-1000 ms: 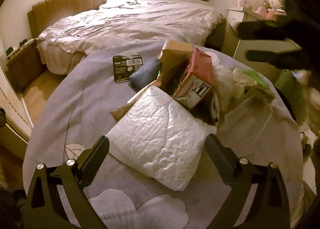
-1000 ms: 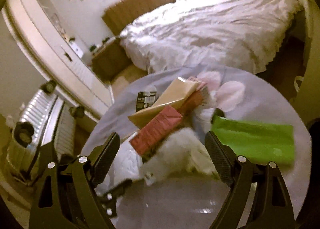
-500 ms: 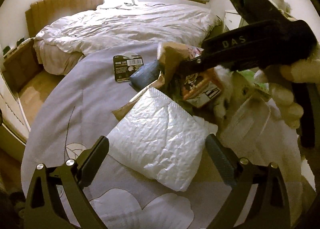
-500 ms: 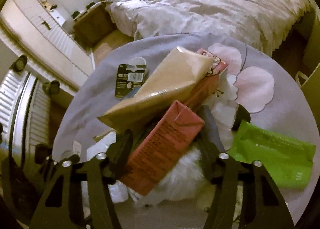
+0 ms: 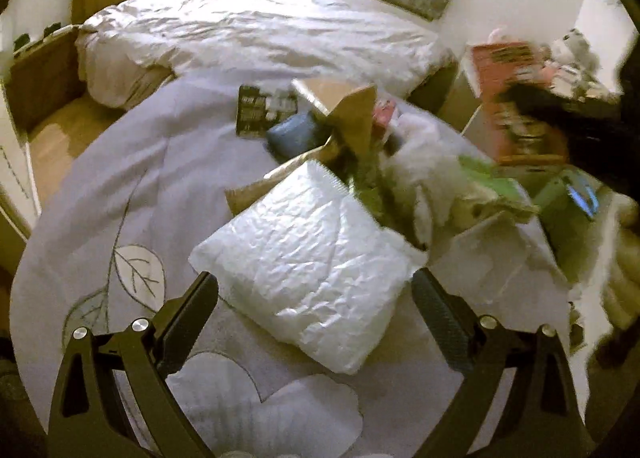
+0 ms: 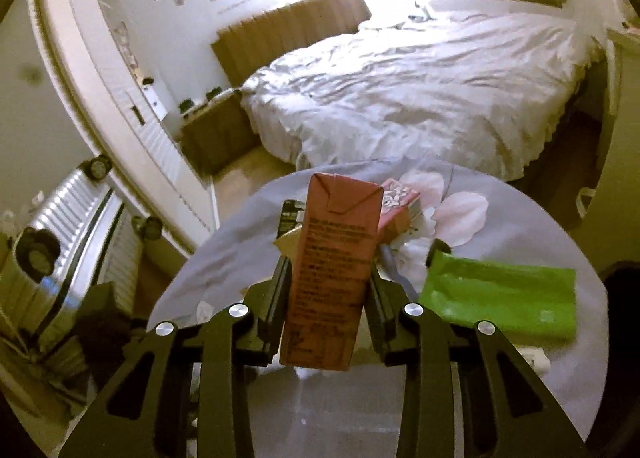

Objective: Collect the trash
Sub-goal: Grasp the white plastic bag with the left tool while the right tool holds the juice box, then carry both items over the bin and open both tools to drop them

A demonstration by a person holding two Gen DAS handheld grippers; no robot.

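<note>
Lifted off the pile, boxy pink carton (image 6: 334, 270), right gripper (image 6: 330, 282) jaws closing on it, left gripper (image 5: 314, 312) jaws open over crinkled white mailer (image 5: 308, 266)

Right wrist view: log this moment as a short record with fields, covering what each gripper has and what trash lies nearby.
setting: bedroom, round grey floral rug beside a bed
right gripper: closing on the red rectangular drink carton, its pads against the carton's sides
carton pose: lifted clear of the pile, roughly upright
left gripper: open, nothing held
under left gripper: white crinkled bubble mailer lying on the rug
other trash: flat green plastic packet, tan paper bag, black barcode card
</note>
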